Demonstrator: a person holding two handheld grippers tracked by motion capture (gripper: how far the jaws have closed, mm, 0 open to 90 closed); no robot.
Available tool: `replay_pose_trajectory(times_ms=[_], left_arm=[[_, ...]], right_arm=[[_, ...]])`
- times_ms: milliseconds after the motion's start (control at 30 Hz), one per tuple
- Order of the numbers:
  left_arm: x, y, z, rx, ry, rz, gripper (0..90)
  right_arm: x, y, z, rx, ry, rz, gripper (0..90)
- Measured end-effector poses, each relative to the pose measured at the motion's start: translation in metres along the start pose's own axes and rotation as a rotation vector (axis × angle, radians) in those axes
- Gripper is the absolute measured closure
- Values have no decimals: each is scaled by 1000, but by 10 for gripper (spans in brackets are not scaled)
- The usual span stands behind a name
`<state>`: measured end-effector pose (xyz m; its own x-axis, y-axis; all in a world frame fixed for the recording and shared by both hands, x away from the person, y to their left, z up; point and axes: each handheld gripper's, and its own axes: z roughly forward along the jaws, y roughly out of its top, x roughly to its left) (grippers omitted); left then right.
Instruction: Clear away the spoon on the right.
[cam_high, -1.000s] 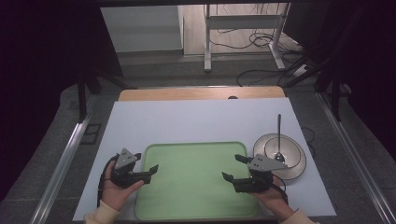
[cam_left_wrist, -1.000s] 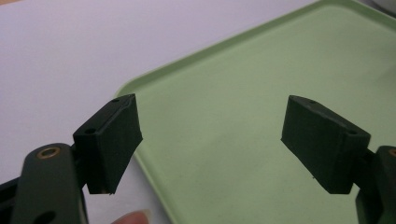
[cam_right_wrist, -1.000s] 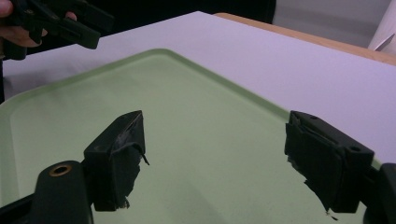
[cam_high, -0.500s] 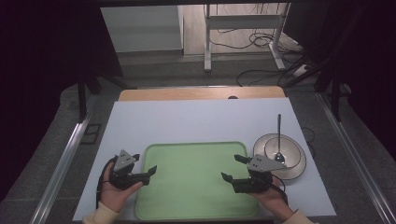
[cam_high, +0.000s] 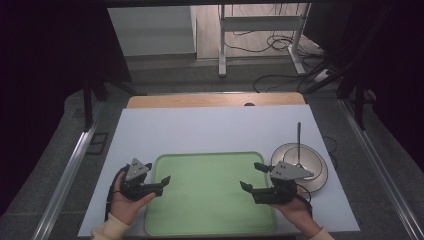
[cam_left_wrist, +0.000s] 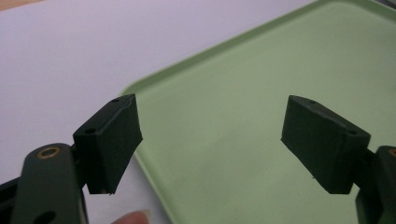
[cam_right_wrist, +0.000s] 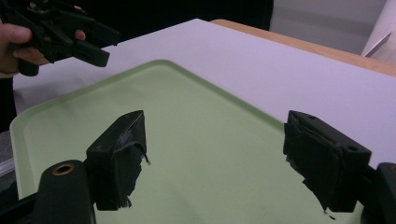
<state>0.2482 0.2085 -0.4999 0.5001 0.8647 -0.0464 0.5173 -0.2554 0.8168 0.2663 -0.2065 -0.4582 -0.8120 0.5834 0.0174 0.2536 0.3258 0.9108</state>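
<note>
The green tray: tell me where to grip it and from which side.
Grip the green tray by its raised rim at the left and right edges, one tool per side: left tool, right tool. It lies flat, and both open tools already hover over those edges.

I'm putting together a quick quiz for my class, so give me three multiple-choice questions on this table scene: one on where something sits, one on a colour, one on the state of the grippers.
1. Where is the plate relative to the tray?
A. On the tray
B. Right of it
C. Left of it

2. What colour is the tray?
A. Green
B. Red
C. Blue

3. How do the left gripper and right gripper stand?
A. Both open, empty
B. Both shut
C. Left open, right shut on a fork

Answers:
1 B: in the high view the plate rests on the white sheet by the tray's right edge.
2 A: pale green in all views.
3 A: each gripper view shows a wide gap with nothing between.
</note>
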Motion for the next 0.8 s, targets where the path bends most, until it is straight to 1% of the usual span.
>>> replay_pose_trajectory(times_ms=[33, 67, 133, 200, 267, 333, 367, 400, 433, 467, 533, 567, 600, 633, 667, 733, 800], left_arm=[[1, 1, 1, 2, 1, -2, 193], [1, 1, 1, 3, 2, -3, 193], [0, 0, 1, 8, 9, 1, 194], [0, 0, 0, 6, 13, 1, 195], [0, 0, -2, -2, 14, -3, 195], [0, 0, -4, -9, 15, -5, 195], [0, 0, -4, -9, 15, -6, 195], [1, 0, -3, -11, 15, -10, 195], [1, 0, -3, -10, 13, -12, 195], [1, 0, -2, -10, 11, -12, 195], [2, -1, -1, -6, 11, -8, 195], [2, -1, -1, -3, 8, -6, 195], [2, -1, -1, -2, 7, -3, 195], [2, -1, -1, -2, 7, -3, 195], [2, -1, -1, -2, 6, -2, 195], [2, -1, -1, -3, 6, -2, 195], [2, -1, -1, -2, 7, -2, 195]], right_arm=[[-1, 3, -1, 7, -17, -11, 217], [-3, 8, -4, 17, -48, -29, 217], [-9, 13, -6, 14, -63, -28, 222], [-19, 21, -11, 6, -89, -17, 232], [-29, 27, -15, 13, -101, -9, 243], [-41, 34, -16, 16, -122, -1, 250], [-47, 38, -16, 16, -135, 11, 254], [-59, 47, -14, 17, -157, 30, 255], [-59, 47, -14, 17, -157, 30, 255], [-64, 50, -14, 15, -167, 28, 260], [-75, 58, -13, 18, -190, 37, 268], [-84, 63, -14, 15, -214, 41, 269], [-84, 63, -14, 15, -214, 41, 269], [-91, 67, -15, 10, -228, 52, 271], [-91, 67, -15, 10, -228, 52, 271], [-99, 72, -17, -8, -238, 68, 277], [-106, 76, -21, -14, -256, 79, 278]])
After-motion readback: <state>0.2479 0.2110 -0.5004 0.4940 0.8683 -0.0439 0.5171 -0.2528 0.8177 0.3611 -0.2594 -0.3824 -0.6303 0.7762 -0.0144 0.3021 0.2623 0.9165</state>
